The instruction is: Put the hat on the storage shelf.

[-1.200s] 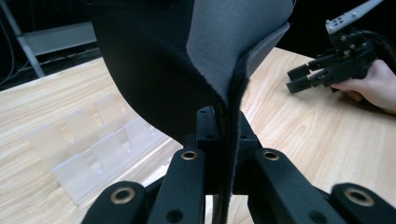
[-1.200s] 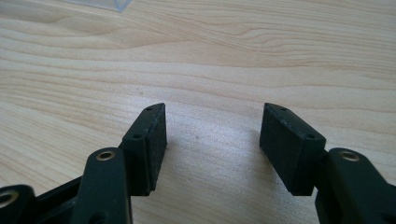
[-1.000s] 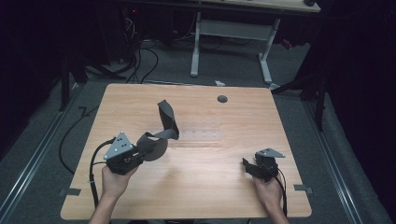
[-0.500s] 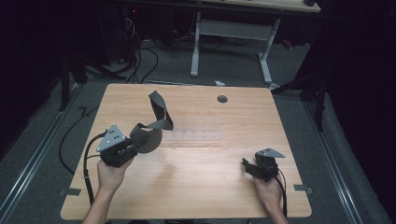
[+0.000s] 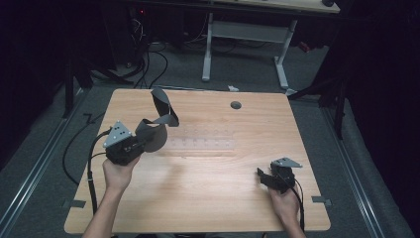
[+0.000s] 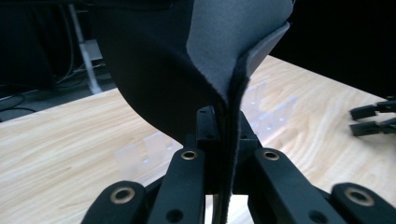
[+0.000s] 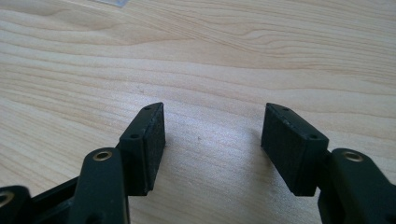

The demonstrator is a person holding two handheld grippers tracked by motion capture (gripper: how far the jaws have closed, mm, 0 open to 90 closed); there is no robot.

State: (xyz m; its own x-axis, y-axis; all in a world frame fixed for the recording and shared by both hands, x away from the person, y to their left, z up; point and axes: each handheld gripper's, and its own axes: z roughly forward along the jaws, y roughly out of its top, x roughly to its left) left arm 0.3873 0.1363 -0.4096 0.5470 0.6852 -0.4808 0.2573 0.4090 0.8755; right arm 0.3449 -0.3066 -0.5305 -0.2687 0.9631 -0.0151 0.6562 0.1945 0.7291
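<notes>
left gripper (image 5: 132,147) pinching a doubled edge of the grey felt piece (image 5: 157,130), light, limp and best gripped along its edges; right gripper (image 5: 270,179) resting with jaws apart.

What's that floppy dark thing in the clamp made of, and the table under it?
The dark sheet looks like felt or a similar soft fabric: matte grey, fuzzy cut edge, folding limply where the left gripper pinches it. The table looks like pale wood or a wood-look laminate: visible grain, smooth with a slight sheen.
</notes>
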